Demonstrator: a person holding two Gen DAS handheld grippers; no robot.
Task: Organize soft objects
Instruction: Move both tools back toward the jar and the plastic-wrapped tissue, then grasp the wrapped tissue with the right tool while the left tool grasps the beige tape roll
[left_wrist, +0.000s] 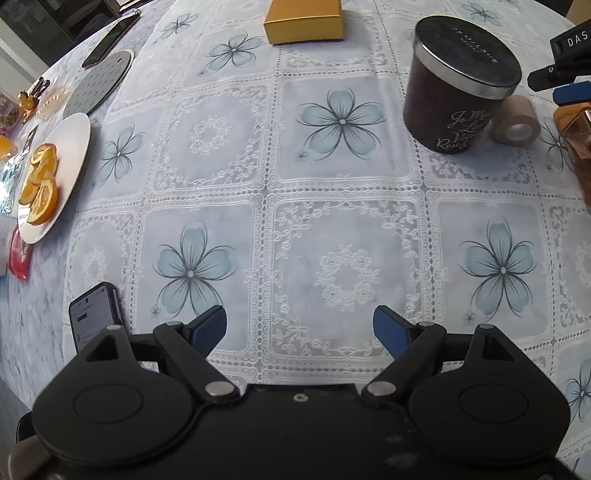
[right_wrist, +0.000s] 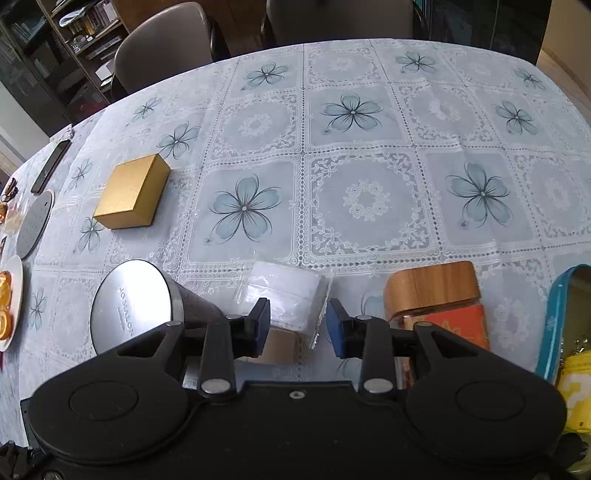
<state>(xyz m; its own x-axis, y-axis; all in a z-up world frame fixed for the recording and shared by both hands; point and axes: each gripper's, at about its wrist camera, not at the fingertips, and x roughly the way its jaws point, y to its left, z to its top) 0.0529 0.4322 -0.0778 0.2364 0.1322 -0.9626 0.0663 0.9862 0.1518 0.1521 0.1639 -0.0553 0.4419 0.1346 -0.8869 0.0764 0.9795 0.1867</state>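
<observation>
In the right wrist view a white soft packet in clear wrap (right_wrist: 291, 295) sits between the blue pads of my right gripper (right_wrist: 298, 326), which press on its two sides. Under it lies a tan tape roll (right_wrist: 281, 345). A yellow soft thing (right_wrist: 577, 398) shows at the right edge inside a teal-rimmed case (right_wrist: 554, 314). My left gripper (left_wrist: 299, 328) hangs open over bare tablecloth with nothing between its fingers. Part of the right gripper (left_wrist: 565, 74) shows at the top right of the left wrist view, near the tape roll (left_wrist: 517, 122).
A dark lidded candle jar (right_wrist: 129, 306) (left_wrist: 458, 88) stands left of the packet, a wooden-lidded jar (right_wrist: 432, 291) to its right. A gold box (right_wrist: 133, 192) (left_wrist: 304, 20), a plate of orange slices (left_wrist: 55, 177) and a phone (left_wrist: 94, 314) lie on the flowered tablecloth (left_wrist: 332, 240).
</observation>
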